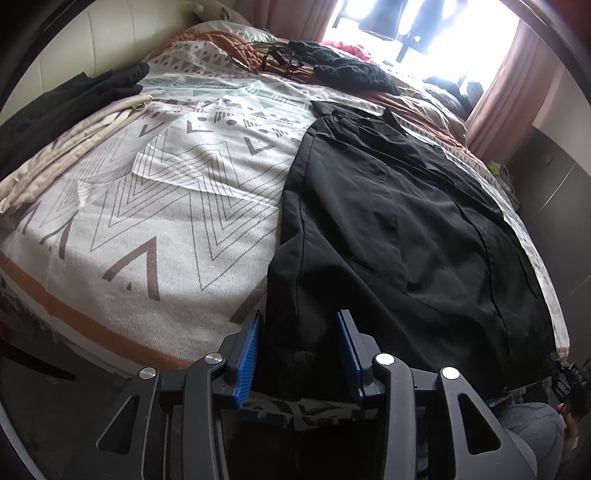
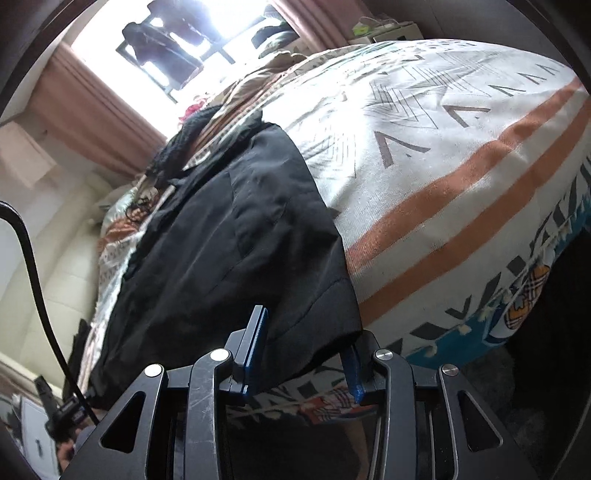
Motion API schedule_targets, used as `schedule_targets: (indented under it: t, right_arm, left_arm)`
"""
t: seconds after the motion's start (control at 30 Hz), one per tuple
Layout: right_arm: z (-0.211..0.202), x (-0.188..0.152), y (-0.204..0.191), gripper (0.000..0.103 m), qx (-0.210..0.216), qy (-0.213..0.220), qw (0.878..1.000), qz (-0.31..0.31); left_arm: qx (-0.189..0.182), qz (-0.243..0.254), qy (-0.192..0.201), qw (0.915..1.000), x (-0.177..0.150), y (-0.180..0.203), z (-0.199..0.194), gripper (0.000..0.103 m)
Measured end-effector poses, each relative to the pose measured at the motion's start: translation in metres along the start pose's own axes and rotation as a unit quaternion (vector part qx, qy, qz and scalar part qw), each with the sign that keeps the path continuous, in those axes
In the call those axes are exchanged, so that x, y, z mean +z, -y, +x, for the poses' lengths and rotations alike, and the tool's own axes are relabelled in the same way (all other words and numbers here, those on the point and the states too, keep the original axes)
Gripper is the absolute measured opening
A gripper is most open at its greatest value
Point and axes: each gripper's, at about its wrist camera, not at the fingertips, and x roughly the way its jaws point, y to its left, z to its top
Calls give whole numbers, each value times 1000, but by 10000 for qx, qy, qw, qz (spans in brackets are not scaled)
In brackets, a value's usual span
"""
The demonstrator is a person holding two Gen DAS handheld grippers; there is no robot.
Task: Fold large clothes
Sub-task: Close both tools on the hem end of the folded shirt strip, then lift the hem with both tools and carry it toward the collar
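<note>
A black garment (image 1: 399, 229) is lying flat on the bed (image 1: 155, 206), its near hem hanging over the edge. The left hand-held gripper (image 1: 299, 354) is straddling that hem, blue ribbed pads apart, cloth between them but not pinched. The right hand-held gripper (image 2: 306, 350) is at the hem's corner; cloth is hiding one pad, so its grip is unclear. The garment's far end is blurring into dark knitwear (image 1: 351, 70) beneath a glaring window (image 1: 424, 22).
</note>
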Motion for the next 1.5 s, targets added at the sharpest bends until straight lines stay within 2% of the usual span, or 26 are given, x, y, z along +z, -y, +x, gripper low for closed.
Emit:
schedule_targets:
  t: [0.17,0.23,0.27,0.3,0.37,0.47,0.63,0.77,0.93,1.33,1.5]
  right_arm:
    - [7,2,-8,38,134,40,9999,-55]
    - [13,1,-9,29,66,21,10000,-47]
    - [14,1,-8,17,21,36,10000,9]
    - [14,0,-6,10,24,48,10000,65]
    - [12,1,-4,7,121,103,9997,179]
    - [-1,2,-11,5,143,250,9996,23]
    - [-31,12,-25,4,448,494,9977,81]
    - [-53,18,-50,3,319,686,9969,-204]
    - [-77,15,-73,3,61,842,9951,-519]
    - [-150,-6,-103,3,293,1242,9880,-867]
    - [-173,-13,-113,3,324,1391,9846,-1008]
  left_arm:
    - [-98,29,-37,9999,-3,-3,-1,33]
    - [-116,97,-62,9999,-5,-2,-2,28]
    - [-124,144,-72,9998,-7,-2,-3,22]
    - [-169,150,-81,9997,-8,-2,-4,20]
    - [-241,92,-43,9997,-9,-3,-7,15]
    - [-252,110,108,9996,-7,1,-18,14]
    - [-103,88,210,9997,0,6,-38,10]
    - [22,12,376,9993,2,6,-59,9]
    - [-10,59,633,9980,-1,9,-89,9]
    - [-88,70,1202,9927,-20,11,-174,9]
    - [-71,194,1380,9902,-20,18,-197,9]
